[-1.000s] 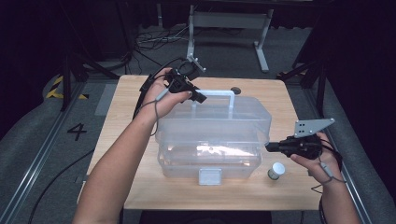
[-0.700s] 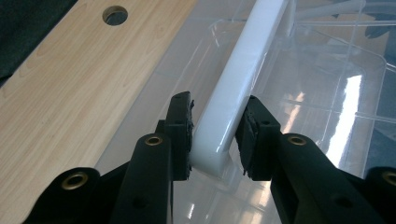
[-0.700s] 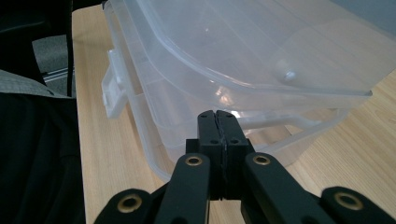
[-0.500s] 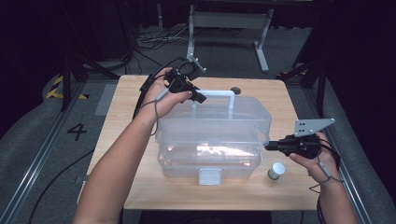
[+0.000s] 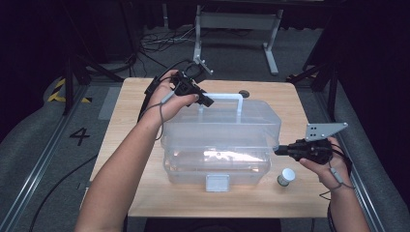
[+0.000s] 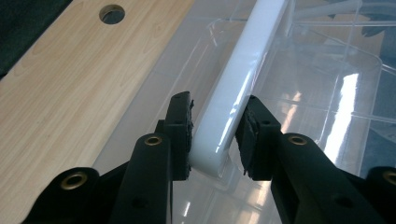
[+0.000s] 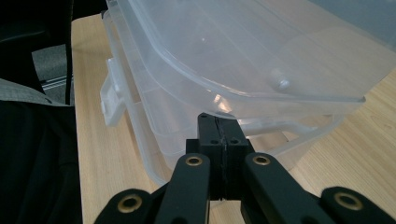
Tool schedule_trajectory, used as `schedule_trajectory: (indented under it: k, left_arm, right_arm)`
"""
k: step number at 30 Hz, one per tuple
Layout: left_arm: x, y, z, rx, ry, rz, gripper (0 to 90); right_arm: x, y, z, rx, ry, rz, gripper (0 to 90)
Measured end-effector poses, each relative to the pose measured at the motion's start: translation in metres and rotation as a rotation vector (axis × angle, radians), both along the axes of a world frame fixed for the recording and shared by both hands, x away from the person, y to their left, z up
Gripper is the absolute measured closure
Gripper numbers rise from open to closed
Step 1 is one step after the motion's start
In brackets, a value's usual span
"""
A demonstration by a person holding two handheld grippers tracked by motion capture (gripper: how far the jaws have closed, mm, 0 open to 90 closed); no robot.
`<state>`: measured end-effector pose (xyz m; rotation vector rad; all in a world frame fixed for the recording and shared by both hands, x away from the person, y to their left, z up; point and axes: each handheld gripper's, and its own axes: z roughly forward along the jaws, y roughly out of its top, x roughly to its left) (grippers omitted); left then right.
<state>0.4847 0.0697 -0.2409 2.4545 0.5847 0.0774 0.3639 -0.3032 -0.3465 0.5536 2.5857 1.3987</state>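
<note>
Nearest, at four o'clock on the table [image 5: 145,193], the right tongs [image 7: 223,135] are pressed together with nothing between them, tips at the clear box's [image 5: 220,140] lid edge. The box sits mid-table. Farther, at eleven o'clock, the left tongs [image 6: 217,135] clamp its white handle [image 6: 243,79].

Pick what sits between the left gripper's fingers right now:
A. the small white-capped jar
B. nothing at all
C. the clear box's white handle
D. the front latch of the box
C. In the left gripper view the left gripper has its fingers on either side of the white handle atop the clear box.
</note>
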Motion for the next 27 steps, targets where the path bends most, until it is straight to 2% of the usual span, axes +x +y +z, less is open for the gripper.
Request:
schedule_trajectory:
  k: [2,5,12,17,21,23,25,27]
  left_arm:
    - [-0.001,0.0,0.001,-0.008,-0.003,-0.002,64.5]
    - [-0.005,0.003,0.005,-0.051,-0.024,0.007,55.7]
    - [-0.018,0.019,0.02,-0.096,-0.083,0.017,56.5]
    - [-0.024,0.033,0.027,-0.116,-0.093,0.031,70.0]
    - [-0.033,0.042,0.03,-0.117,-0.126,0.046,84.4]
    - [-0.038,0.048,0.033,-0.132,-0.131,0.051,87.9]
    - [-0.043,0.055,0.037,-0.182,-0.125,0.054,89.6]
    - [-0.047,0.061,0.039,-0.209,-0.123,0.055,89.8]
  right_arm:
    - [0.0,0.001,0.0,-0.007,0.008,0.0,90.0]
    - [0.0,0.001,0.0,-0.006,0.007,-0.002,90.0]
    - [0.0,0.001,0.001,-0.008,0.003,-0.003,90.0]
    - [0.001,0.001,0.003,0.001,-0.001,-0.007,90.0]
    - [0.003,0.001,0.005,0.007,-0.012,-0.011,90.0]
    - [0.003,0.001,0.006,0.014,-0.016,-0.011,90.0]
    - [0.004,0.002,0.008,0.013,-0.02,-0.013,90.0]
    - [0.005,0.002,0.009,0.016,-0.029,-0.016,90.0]
